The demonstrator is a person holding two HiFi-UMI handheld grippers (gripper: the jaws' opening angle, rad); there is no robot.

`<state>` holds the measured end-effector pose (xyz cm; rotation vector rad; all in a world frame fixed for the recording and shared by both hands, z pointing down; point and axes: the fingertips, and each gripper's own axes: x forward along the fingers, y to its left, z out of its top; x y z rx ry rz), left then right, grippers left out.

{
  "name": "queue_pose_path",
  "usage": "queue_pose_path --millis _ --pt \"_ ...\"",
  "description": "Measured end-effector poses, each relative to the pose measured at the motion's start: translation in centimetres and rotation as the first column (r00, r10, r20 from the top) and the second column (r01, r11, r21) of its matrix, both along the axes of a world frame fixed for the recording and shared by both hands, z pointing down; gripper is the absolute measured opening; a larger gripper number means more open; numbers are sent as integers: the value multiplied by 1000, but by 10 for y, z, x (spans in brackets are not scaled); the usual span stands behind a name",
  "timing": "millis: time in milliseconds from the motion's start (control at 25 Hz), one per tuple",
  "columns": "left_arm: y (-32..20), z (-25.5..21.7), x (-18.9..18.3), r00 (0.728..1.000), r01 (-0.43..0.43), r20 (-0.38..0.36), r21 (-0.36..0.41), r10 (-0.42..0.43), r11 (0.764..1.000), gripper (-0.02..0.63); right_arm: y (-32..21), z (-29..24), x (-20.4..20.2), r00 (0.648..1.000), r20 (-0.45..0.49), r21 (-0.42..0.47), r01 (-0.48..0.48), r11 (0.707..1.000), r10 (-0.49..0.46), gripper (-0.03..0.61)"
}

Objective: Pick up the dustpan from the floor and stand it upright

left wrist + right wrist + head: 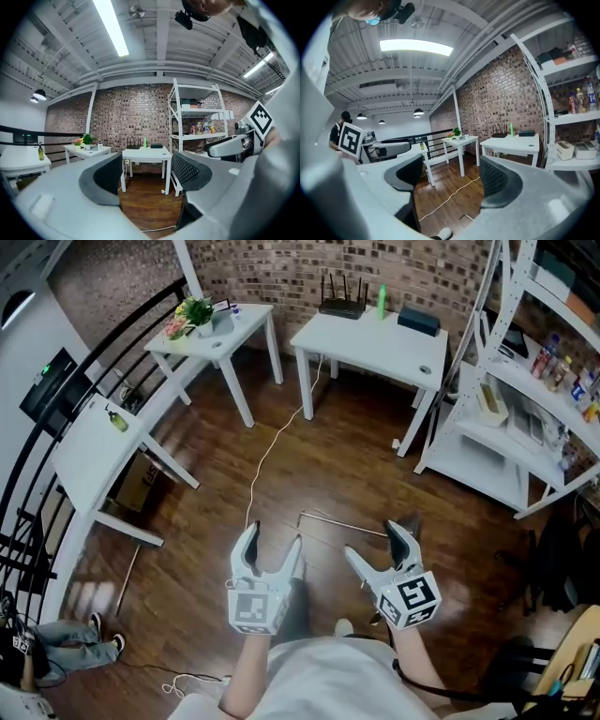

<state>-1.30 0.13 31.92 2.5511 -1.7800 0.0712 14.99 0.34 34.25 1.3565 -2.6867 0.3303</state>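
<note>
Over plank floor — right claw, ribbed pads

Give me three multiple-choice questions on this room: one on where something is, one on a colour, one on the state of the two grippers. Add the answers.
1. Where is the potted plant?
A. on a windowsill
B. on the small white table
C. on a chair

2. What colour is the bottle beside the router?
A. green
B. red
C. black

3. How do the left gripper and right gripper stand?
A. both shut on a broom
B. one open, one shut
C. both open and empty

Answers:
1 B, it sits at that table's far corner.
2 A, it shows bright green in the head view.
3 C, each gripper view shows only floor between parted jaws.
</note>
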Motion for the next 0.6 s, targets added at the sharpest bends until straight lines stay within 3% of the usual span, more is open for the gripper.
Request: queue_pose_path --millis 120,320,480,600 --pt "-61 23 -15 1000 -29 -3 -11 29 1000 345 -59 24 -18 998 -59 -24 -6 1000 4 368" --pt "-160 69 -66 997 -73 -11 -69 73 995 326 -159 87 -59 975 -220 -153 3 988 -37 368" --pt "-219 128 -102 994 -112 -25 -178 109 978 314 -226 140 -100 938 -326 -233 40 972 -117 367" --pt "-245 182 -113 992 -125 -44 -280 117 952 313 -251 198 -126 916 -347 -343 76 936 -201 367"
